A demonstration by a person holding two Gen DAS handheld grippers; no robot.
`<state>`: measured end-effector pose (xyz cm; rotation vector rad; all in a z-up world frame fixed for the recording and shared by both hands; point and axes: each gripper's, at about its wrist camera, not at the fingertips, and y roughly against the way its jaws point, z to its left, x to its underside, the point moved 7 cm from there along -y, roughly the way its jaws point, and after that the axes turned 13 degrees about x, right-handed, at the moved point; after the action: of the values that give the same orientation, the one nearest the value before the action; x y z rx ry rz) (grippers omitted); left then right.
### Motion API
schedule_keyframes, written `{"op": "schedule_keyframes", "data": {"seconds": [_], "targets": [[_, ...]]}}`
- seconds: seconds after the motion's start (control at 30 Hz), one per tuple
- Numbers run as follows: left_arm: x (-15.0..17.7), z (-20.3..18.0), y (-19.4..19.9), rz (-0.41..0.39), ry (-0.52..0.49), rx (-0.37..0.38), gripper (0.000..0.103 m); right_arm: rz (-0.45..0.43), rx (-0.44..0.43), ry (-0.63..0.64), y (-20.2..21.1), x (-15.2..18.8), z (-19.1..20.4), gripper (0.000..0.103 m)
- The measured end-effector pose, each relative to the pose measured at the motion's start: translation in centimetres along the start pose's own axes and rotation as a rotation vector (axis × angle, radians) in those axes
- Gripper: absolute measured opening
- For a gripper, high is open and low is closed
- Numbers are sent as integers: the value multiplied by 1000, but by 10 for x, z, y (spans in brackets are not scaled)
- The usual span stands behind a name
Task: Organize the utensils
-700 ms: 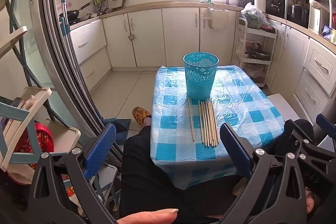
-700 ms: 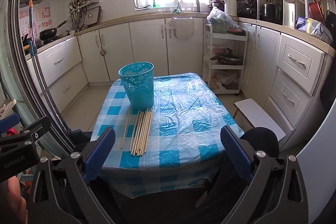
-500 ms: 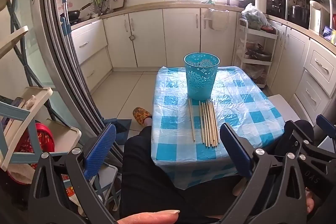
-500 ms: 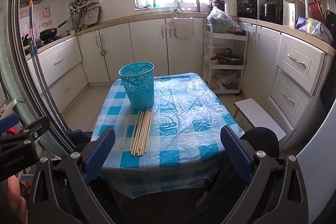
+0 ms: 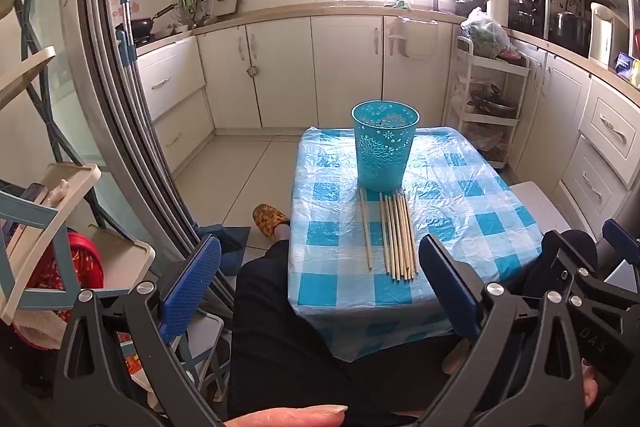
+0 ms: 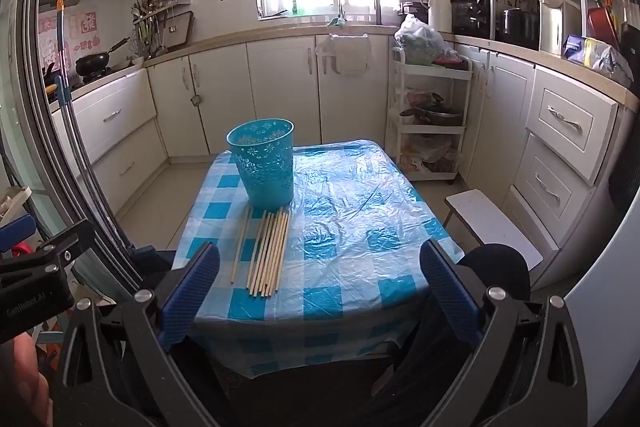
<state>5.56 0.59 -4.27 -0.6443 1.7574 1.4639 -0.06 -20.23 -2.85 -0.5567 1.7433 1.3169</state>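
Chopsticks (image 5: 394, 235) lie in a row on the checked table (image 5: 480, 211), just in front of the teal bin (image 5: 385, 151); none is inside yet. We hold the left gripper (image 5: 320, 287) and right gripper (image 6: 320, 287) back, jaws wide apart, empty.

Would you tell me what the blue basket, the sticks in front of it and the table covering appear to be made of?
Basket: likely moulded plastic, matte turquoise, with lace-like perforated walls. Sticks: probably pale bamboo or wood, unfinished, thin and straight. Table covering: seemingly glossy clear plastic film, wrinkled and glinting, over a blue-and-white checked cloth.
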Motion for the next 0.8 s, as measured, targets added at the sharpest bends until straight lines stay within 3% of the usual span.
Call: {"op": "schedule_keyframes", "data": {"seconds": [0.8], "targets": [[-1, -1, 0, -11, 11, 1, 95, 6, -5, -1, -5, 0, 0, 96]]}}
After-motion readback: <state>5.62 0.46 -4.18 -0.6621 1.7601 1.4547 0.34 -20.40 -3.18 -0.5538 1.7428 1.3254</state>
